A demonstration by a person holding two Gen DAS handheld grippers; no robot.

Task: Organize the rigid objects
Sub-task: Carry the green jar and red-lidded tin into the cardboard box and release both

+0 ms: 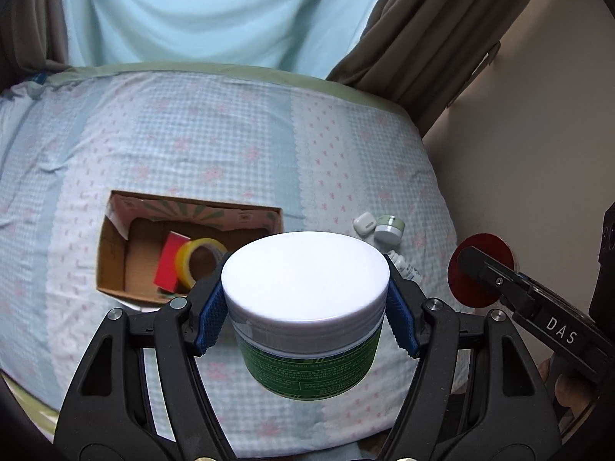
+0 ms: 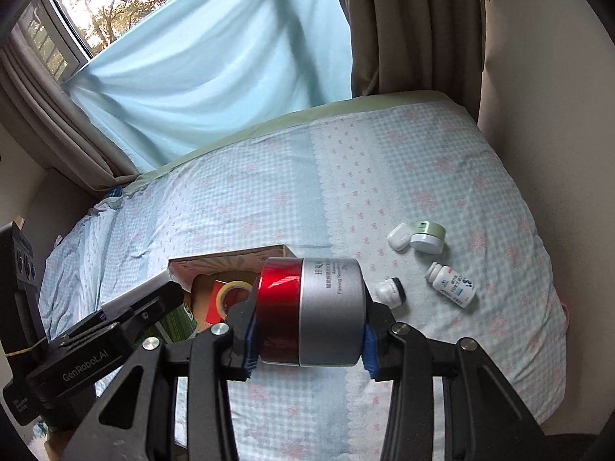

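Observation:
My left gripper [image 1: 305,315] is shut on a big green jar with a white lid [image 1: 305,288], held upright above the bed. My right gripper [image 2: 309,334] is shut on a red and silver jar [image 2: 311,311] lying sideways between its blue pads. That jar's red end [image 1: 480,269] shows at the right of the left wrist view. An open cardboard box [image 1: 115,253] lies on the bed with a yellow tape roll [image 1: 200,259] and a red block [image 1: 169,261] inside. The same box [image 2: 230,261] sits behind the red jar in the right wrist view.
On the checked bedsheet [image 2: 384,161] lie a white earbud case [image 2: 398,236], a small green-lidded jar [image 2: 428,236], a white pill bottle [image 2: 453,284] and a small black-capped bottle [image 2: 390,290]. Curtains [image 2: 403,27] and a wall [image 2: 538,96] border the bed's far and right sides.

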